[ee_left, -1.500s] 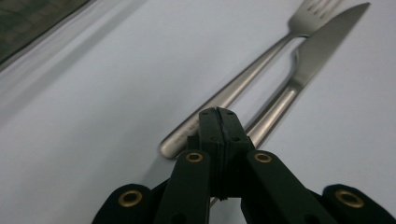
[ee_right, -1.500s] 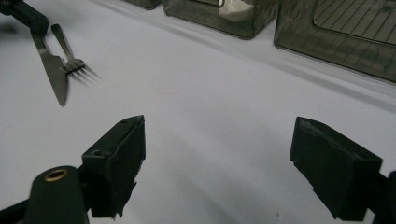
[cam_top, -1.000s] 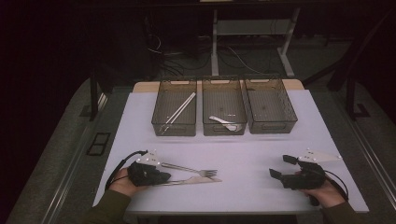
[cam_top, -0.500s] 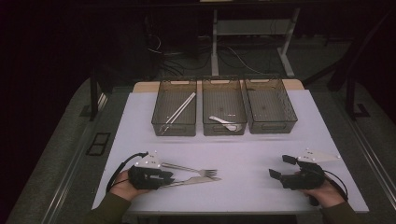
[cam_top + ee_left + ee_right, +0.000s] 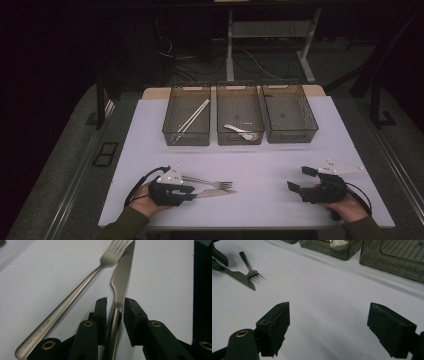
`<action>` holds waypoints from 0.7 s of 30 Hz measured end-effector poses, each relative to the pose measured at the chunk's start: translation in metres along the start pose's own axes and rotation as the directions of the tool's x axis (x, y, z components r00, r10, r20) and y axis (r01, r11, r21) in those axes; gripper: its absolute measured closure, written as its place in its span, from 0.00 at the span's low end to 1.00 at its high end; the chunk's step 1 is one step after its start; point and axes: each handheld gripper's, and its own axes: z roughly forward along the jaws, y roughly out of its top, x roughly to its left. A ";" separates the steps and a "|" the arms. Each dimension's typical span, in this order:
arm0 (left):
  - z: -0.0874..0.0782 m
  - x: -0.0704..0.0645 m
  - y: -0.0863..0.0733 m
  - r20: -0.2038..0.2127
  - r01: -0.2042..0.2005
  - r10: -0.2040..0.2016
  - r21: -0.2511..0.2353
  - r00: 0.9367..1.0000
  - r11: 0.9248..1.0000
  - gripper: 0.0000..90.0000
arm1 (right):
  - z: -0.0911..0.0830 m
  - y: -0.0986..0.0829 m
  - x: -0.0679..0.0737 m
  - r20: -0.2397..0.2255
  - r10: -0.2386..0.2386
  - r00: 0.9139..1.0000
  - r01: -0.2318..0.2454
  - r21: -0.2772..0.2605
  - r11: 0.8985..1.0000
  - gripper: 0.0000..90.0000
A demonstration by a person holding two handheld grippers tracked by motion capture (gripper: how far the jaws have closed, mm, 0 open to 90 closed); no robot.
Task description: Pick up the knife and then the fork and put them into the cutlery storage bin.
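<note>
1. Fingers (image 5: pixel 136 315) of your left gripper (image 5: pixel 115 312) sit on either side of the knife (image 5: pixel 120 287) handle, narrowly parted; whether they pinch it you cannot tell.
2. Your knife lies flat on the table (image 5: pixel 280 170), blade pointing away, its tip touching the one fork (image 5: pixel 75 290) just beside it.
3. Your right gripper (image 5: pixel 329 322) rests well apart, fingers spread wide, holding nothing.
4. Farther off stand three trays (image 5: pixel 290 134): chopsticks (image 5: pixel 192 117) in the left, a spoon (image 5: pixel 239 131) in the middle.
</note>
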 end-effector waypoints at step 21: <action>0.003 0.002 -0.001 0.033 -0.037 0.037 0.001 0.999 0.999 0.88 | 0.000 0.000 0.000 -0.001 -0.008 1.000 0.008 0.003 1.000 0.20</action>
